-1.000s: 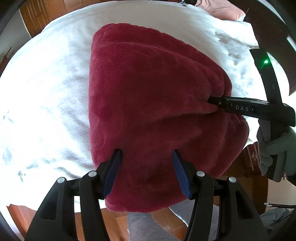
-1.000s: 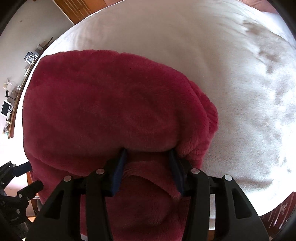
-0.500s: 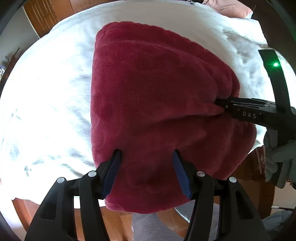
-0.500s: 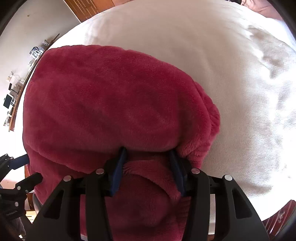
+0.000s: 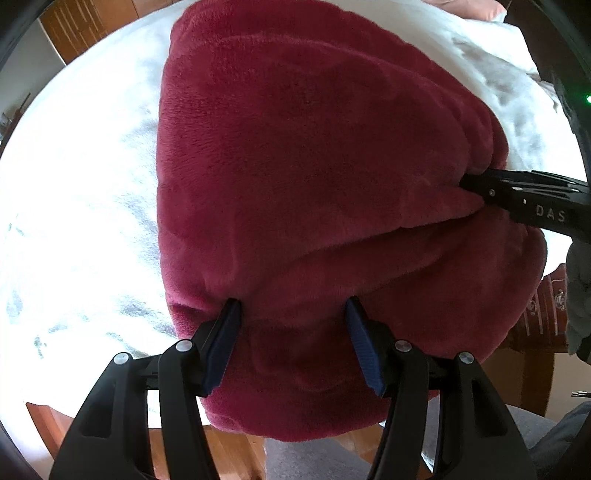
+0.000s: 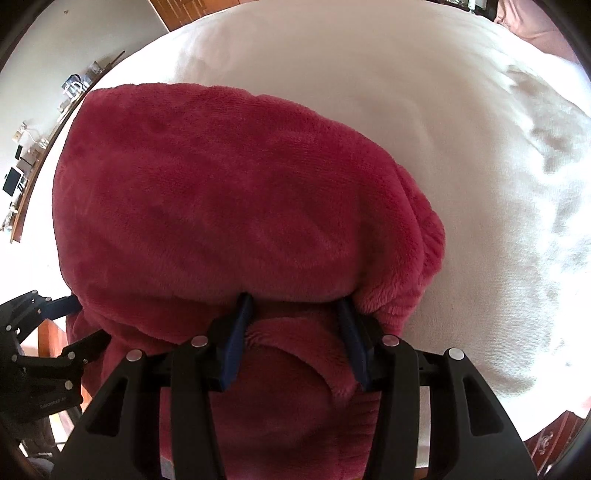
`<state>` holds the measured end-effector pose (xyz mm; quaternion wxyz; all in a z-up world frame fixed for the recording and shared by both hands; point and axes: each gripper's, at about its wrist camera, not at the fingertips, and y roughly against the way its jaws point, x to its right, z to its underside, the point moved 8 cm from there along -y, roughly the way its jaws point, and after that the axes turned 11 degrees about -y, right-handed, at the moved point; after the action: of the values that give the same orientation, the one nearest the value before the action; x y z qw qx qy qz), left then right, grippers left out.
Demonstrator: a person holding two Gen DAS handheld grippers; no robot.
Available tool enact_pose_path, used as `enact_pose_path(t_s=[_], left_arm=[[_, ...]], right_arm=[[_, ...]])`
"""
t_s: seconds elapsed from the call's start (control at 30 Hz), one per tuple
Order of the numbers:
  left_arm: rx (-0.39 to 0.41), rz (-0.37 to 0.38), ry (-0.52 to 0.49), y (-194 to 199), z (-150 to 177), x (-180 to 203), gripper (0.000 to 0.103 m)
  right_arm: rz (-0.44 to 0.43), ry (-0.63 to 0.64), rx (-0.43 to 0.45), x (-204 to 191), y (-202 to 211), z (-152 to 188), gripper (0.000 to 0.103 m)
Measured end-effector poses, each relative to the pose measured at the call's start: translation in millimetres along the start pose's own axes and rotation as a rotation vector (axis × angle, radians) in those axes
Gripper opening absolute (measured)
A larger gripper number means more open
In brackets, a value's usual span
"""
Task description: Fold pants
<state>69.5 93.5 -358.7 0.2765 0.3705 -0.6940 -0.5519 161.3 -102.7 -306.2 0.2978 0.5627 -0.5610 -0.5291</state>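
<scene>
The dark red fleece pants lie folded on the white bed cover, their near edge hanging over the bed's side. My left gripper points down at the near part, open, its blue-padded fingertips sunk into the pile with a soft ridge of cloth between them. My right gripper is shut on the pants: its pads reach under the edge of the upper layer and hold a thick bunch of fleece. Seen from the left wrist, the right gripper bites into the right edge, with creases running out from it.
A gloved hand holds the right tool. White bedding spreads far and right. A pink pillow lies at the far end. Wooden bed frame and a grey trouser leg lie below. A shelf with small items runs along the left wall.
My left gripper has come down onto the pants, which now fill more of its view; its fingertips now press into the fleece. The right gripper keeps its hold and place.
</scene>
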Motion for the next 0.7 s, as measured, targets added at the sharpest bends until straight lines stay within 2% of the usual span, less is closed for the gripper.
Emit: enact_pose_path(t_s=[0.2,0.3,0.4,0.53,0.63,0.67,0.7], left_arm=[[-0.024,0.007,-0.03,-4.4,-4.5,0.3,0.059],[-0.02,-0.013,-0.036,1.9,-11.4,0.6,0.059],[0.028,-0.057,-0.074,24.4,-19.3,5.4,0.059],[0.138,-0.084,-0.094,66.8,-34.2,6.2,0.059],[0.23,-0.106,-0.083,106.5,-52.6,5.3,0.06],[0.246,-0.114,-0.079,114.5,-56.5,4.9,0.061],[0.272,-0.126,-0.071,128.7,-63.6,4.7,0.068]], right_arm=[[-0.001,-0.006,-0.022,-3.1,2.7,-4.7,0.049],[-0.02,-0.024,-0.037,-3.3,9.0,-8.8,0.05],[-0.031,-0.025,-0.029,-4.1,27.3,-15.6,0.05],[-0.087,-0.039,0.074,-8.6,72.1,-23.1,0.051],[-0.134,-0.071,0.161,-7.4,106.9,-27.8,0.071],[-0.149,-0.075,0.187,-6.7,117.3,-29.0,0.076],[-0.165,-0.078,0.213,-7.6,128.5,-30.4,0.078]])
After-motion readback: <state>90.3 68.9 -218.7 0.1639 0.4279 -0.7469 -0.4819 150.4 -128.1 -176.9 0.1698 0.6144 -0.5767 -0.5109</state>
